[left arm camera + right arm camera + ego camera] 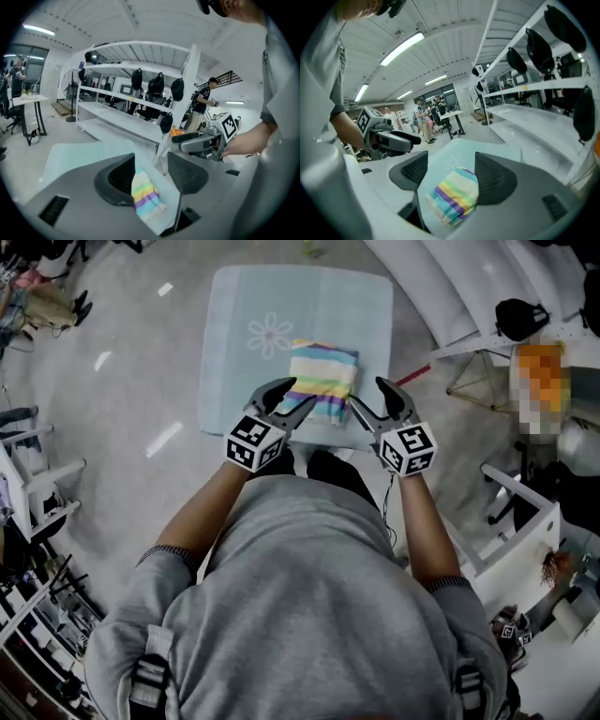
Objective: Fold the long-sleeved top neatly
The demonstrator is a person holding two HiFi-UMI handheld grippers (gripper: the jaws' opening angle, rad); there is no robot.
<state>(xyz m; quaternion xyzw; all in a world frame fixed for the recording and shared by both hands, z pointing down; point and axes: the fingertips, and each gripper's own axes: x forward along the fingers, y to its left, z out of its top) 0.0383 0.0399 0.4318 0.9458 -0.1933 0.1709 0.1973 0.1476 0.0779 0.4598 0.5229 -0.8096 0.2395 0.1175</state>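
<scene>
Since the soft pastel-striped knit top [322, 381] is folded into a compact rectangular packet on the pale-blue, flower-printed table cover [234, 334], it is found just ahead, betw. L gripper [292, 395] & R gripper [367, 392]. Its long axis is judged to run roughly away from the person. Both sets of jaws are held wide & empty; neither is clearly nearer.

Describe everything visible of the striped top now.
The striped top is folded into a compact rectangular bundle of soft fabric with pastel bands: cream, green, yellow, blue, purple. It lies flat on the pale blue cloth, toward the person's side, right of the flower print. The left gripper and right gripper hover by it, jaws open, holding nothing.
</scene>
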